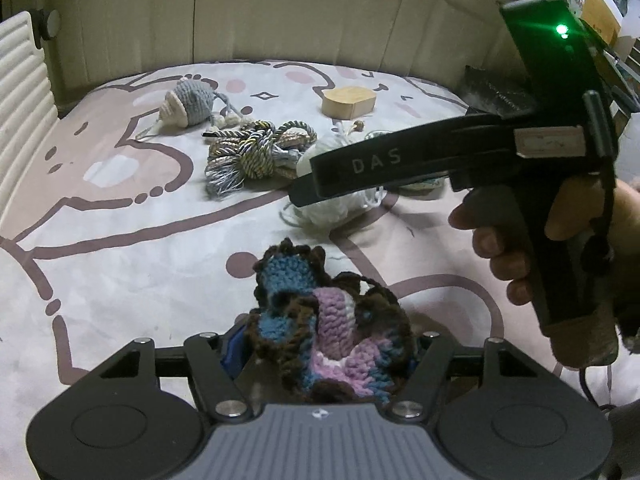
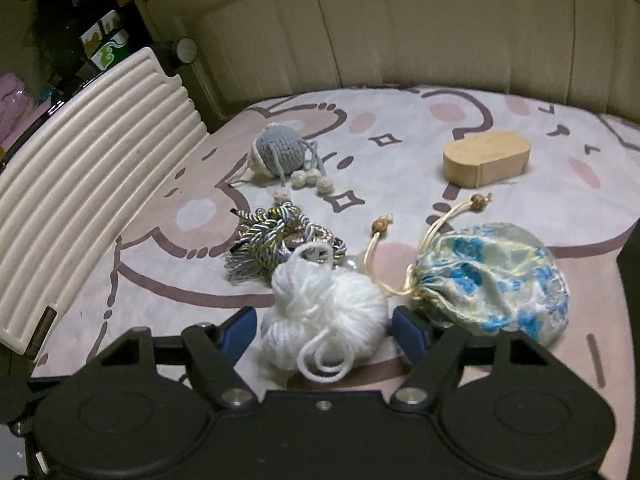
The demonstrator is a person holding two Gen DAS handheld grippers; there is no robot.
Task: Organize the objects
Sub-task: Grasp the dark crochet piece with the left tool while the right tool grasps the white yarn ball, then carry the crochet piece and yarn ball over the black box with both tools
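A crochet piece (image 1: 320, 320) in blue, purple and brown is bunched between the jaws of my left gripper (image 1: 324, 340), which is shut on it just above the patterned mat (image 1: 120, 208). The piece hides most of both pads. My right gripper (image 2: 324, 324) is shut on a white yarn ball (image 2: 320, 312), with a blue pad pressed against each side. In the left wrist view one of the right gripper's black fingers (image 1: 360, 168) lies across that yarn ball (image 1: 340, 208), and a hand (image 1: 504, 248) holds its handle.
On the mat lie a grey crochet toy (image 2: 280, 154), a knotted rope tassel (image 2: 272, 240), an oval wooden box (image 2: 486, 158) and a blue-flowered drawstring pouch (image 2: 492, 276) close to the right pad. A white ribbed board (image 2: 92, 184) borders the left; cabinet doors stand behind.
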